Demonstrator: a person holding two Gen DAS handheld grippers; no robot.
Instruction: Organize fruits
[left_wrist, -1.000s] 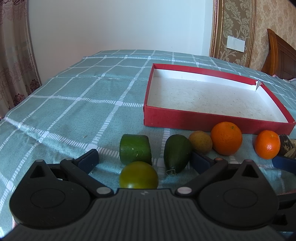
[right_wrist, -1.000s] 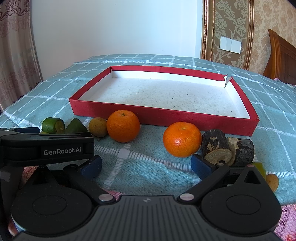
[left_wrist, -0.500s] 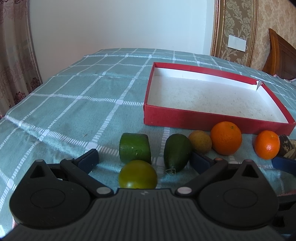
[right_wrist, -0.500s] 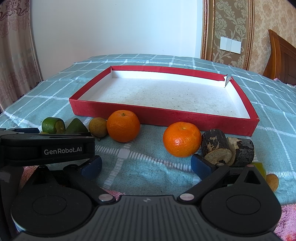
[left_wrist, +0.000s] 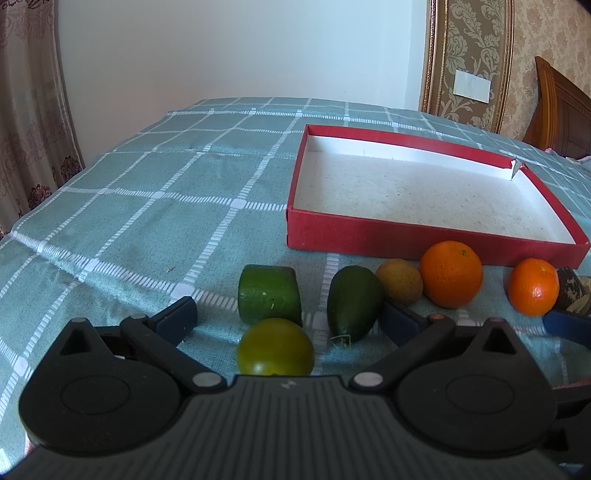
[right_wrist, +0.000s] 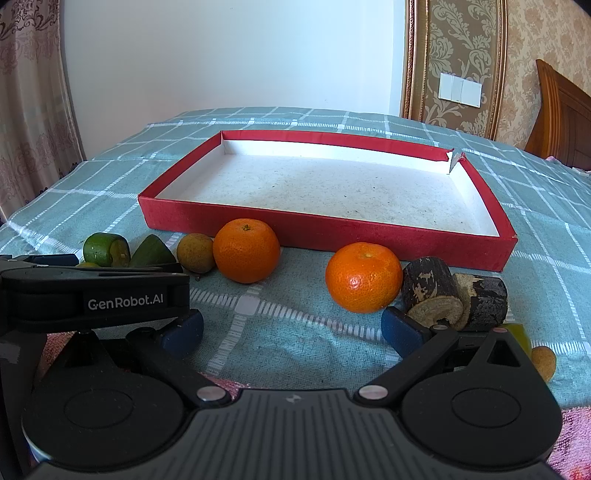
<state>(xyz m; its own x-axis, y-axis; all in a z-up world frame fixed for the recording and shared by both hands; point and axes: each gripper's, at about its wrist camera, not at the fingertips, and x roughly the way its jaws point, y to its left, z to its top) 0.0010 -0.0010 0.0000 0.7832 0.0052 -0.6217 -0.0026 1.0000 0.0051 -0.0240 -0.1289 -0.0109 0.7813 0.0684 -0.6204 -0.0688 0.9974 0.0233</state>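
A shallow red tray (left_wrist: 388, 242) (right_wrist: 332, 236) with a bare white floor lies on the checked teal cloth. Along its near side sit a cut green piece (left_wrist: 269, 293) (right_wrist: 105, 249), a dark green avocado-like fruit (left_wrist: 352, 302) (right_wrist: 151, 253), a small brown fruit (left_wrist: 399, 281) (right_wrist: 195, 252), and two oranges (left_wrist: 451, 273) (left_wrist: 533, 286) (right_wrist: 246, 255) (right_wrist: 364, 277). A green round fruit (left_wrist: 275, 350) rests just inside my open left gripper (left_wrist: 286, 319), untouched. My right gripper (right_wrist: 291, 328) stands open over bare cloth, short of the right orange.
Two dark wood-like log pieces (right_wrist: 432, 291) (right_wrist: 484, 301) lie right of the oranges, with small yellowish bits (right_wrist: 543, 362) behind the right finger. The left gripper's body (right_wrist: 92, 295) fills the left of the right wrist view. A wooden headboard (right_wrist: 565, 110) stands far right.
The left gripper has tilted or lifted slightly, so the tray and fruits sit a little lower in its view. The right gripper and all fruits have stayed put.
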